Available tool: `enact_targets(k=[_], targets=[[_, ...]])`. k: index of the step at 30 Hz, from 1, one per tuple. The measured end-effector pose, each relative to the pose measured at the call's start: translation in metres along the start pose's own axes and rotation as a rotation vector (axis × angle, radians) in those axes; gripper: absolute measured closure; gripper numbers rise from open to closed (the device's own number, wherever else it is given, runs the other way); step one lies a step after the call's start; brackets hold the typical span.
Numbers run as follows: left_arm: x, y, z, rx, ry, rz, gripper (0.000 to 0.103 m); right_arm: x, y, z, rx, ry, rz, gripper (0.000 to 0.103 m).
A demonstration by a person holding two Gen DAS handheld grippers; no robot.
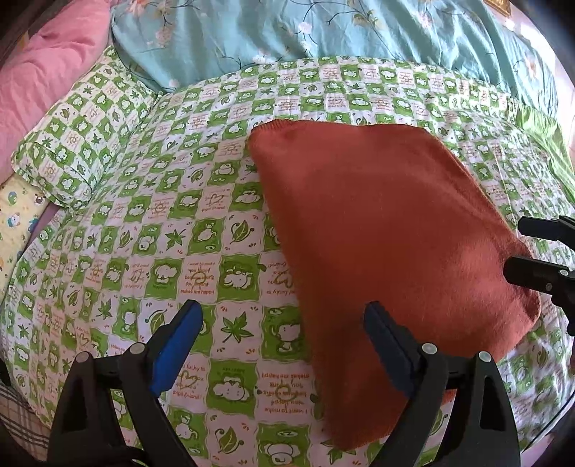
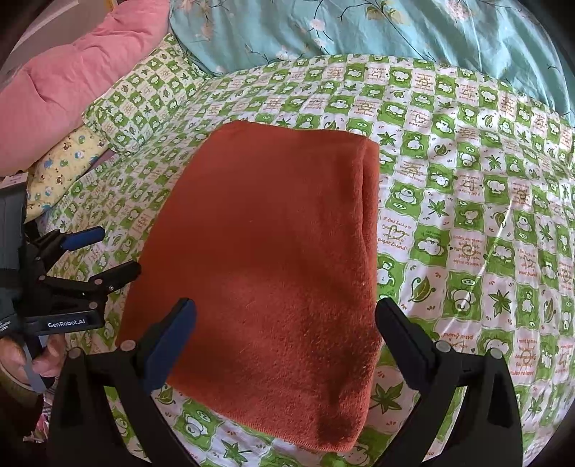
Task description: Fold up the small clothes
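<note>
Cloth lies flat on the bed, folded into a neat orange-red block. It looks soft and fuzzy, like a small towel or a knit top; which one it is I cannot tell. In the right wrist view a thick fold runs down its right side, so there is more than one layer. It sits near the middle of the green and white sheet with little bears and leaves on it. A blue flowery quilt is at the far side, and a pink pillow is far off to the left.

The left tool is spread wide and holds nothing. Its right finger hangs over the cloth's near left edge, and its blue-padded finger is over the bare sheet. The right tool is spread wide too and holds nothing. It hovers over the near end of the cloth, one finger to each side.

I think the folding is mostly done, and this is the gap between one fold and the next. If one more fold is wanted, each tool should go down to a near corner, pinch all the layers together, lift a little, and carry that end over to the far end. The layers could slip apart if only the top one is caught. If no more folds are needed, the cloth just needs a pat to lie flat
</note>
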State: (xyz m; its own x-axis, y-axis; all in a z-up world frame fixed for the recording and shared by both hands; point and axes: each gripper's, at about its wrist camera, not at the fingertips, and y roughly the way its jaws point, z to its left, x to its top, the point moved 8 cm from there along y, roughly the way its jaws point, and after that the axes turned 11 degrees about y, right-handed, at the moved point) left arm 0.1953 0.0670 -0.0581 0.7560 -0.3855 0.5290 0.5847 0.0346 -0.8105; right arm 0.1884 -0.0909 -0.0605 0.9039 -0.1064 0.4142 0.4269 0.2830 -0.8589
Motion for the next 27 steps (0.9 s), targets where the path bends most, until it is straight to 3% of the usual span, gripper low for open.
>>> enact_targets(k=[27], targets=[[0.0062,-0.0018,-0.0032,-0.002,-0.012,-0.019,0.011,0.0042,0.0075,0.0042,0.014,-0.013,0.011,0.004]])
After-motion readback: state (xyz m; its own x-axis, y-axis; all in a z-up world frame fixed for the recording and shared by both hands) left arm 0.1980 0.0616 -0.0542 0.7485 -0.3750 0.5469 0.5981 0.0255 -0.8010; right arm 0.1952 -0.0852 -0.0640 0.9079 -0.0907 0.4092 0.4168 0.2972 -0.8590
